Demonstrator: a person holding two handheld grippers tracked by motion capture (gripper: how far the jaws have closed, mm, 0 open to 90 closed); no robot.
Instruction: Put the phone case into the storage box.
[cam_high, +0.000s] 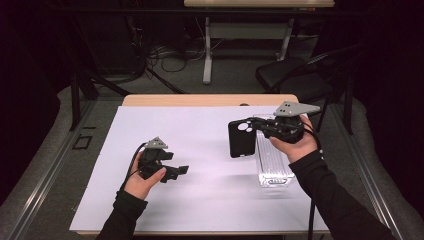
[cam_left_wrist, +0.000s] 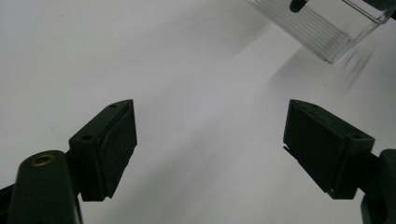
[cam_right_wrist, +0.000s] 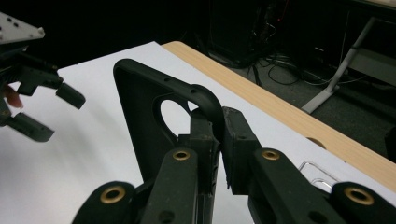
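A black phone case with a round camera hole hangs upright above the white table sheet, held by its edge. My right gripper is shut on that edge; in the right gripper view the case stands pinched between the jaws of the right gripper. A clear plastic box lies on the sheet just below the right hand. My left gripper rests low at the left, jaws wide apart. The left gripper view shows nothing between the jaws of the left gripper, just bare sheet.
The clear box sits some way ahead of the left jaws. A strip of the wooden table edge runs along the far side. A black chair and a second table's legs stand beyond, with cables on the floor.
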